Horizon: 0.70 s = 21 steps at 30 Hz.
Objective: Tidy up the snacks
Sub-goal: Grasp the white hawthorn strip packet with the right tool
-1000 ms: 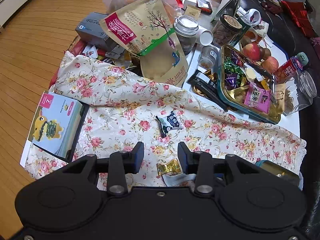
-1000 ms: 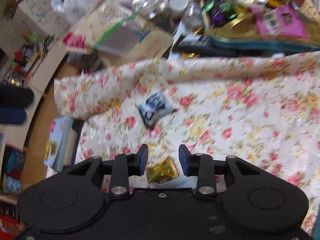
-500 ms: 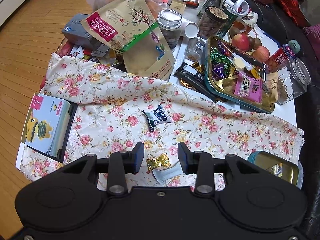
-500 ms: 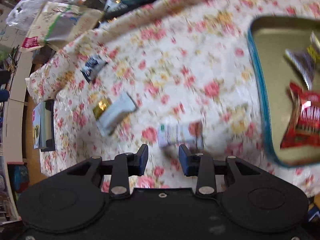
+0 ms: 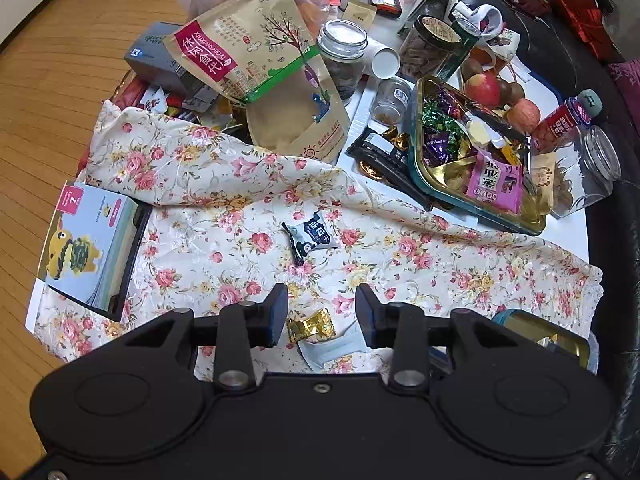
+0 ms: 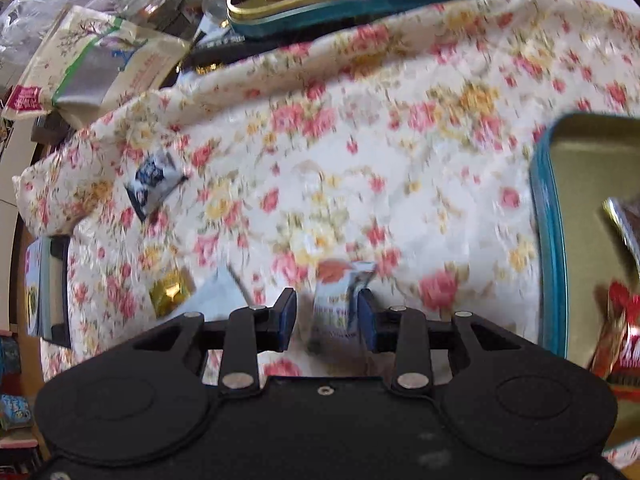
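From the left wrist, the left gripper (image 5: 321, 316) hangs spread over a gold candy (image 5: 311, 329) on the floral cloth (image 5: 440, 256), while from the right wrist, the right gripper (image 6: 327, 320) stands spread around a white packet (image 6: 340, 300), the near tin (image 6: 550, 240) holding few snacks yet.

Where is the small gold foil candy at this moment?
In the left wrist view the small gold foil candy lies on the floral cloth, between the left gripper's fingers, touching a pale blue packet.
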Tool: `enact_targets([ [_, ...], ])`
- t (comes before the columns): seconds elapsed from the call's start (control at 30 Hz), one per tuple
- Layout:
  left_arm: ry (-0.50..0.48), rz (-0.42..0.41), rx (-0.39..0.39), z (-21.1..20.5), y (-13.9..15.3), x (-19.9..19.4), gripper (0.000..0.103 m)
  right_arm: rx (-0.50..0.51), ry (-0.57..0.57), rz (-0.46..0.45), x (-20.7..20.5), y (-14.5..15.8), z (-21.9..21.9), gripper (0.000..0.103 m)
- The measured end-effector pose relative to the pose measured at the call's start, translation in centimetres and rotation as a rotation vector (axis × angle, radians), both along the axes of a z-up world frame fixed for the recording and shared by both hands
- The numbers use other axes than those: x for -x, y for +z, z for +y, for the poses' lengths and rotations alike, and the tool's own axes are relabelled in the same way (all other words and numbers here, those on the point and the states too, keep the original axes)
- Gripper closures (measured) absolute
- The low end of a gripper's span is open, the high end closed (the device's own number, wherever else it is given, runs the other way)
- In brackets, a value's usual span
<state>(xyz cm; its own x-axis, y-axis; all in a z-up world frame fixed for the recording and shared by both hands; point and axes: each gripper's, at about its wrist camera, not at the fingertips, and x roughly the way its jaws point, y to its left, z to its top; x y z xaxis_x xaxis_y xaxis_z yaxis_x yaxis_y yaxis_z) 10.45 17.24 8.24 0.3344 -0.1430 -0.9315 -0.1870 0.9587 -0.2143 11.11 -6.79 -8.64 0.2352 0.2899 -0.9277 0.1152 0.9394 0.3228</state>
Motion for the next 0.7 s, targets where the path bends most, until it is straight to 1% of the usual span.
enact_targets([
  [0.17,0.001,0.003,0.002,-0.2,-0.1,-0.2,0.056,0.056,0.002,-0.034,-1.1,0.1,0.4,0.066],
  [0.27,-0.004,0.005,0.010,-0.3,-0.1,-0.3,0.056,0.085,-0.005,-0.022,-0.8,0.3,0.6,0.066],
  [0.33,0.000,0.006,0.012,-0.4,-0.1,-0.3,0.056,0.106,0.006,-0.038,0.0,0.7,0.8,0.066],
  [0.4,-0.005,0.005,0.009,-0.5,-0.1,-0.4,0.056,0.129,0.043,-0.074,1.0,1.3,1.2,0.066],
  [0.43,-0.007,0.004,0.006,-0.6,-0.1,-0.4,0.056,0.134,0.077,-0.077,1.3,1.7,1.4,0.066],
  [0.5,-0.011,0.003,0.004,-0.8,-0.1,-0.3,0.056,0.150,0.132,-0.070,1.9,2.5,1.6,0.073],
  [0.53,-0.013,0.000,0.002,-0.8,-0.1,-0.3,0.056,0.149,0.134,-0.073,2.3,3.0,1.5,0.073],
  [0.6,-0.011,-0.006,-0.006,-0.9,-0.2,-0.4,0.056,0.115,0.139,-0.091,3.0,4.4,1.1,0.072],
  [0.7,0.002,0.007,-0.029,-0.9,-0.6,-0.7,0.056,0.080,0.159,-0.112,3.2,6.2,0.7,0.072],
])
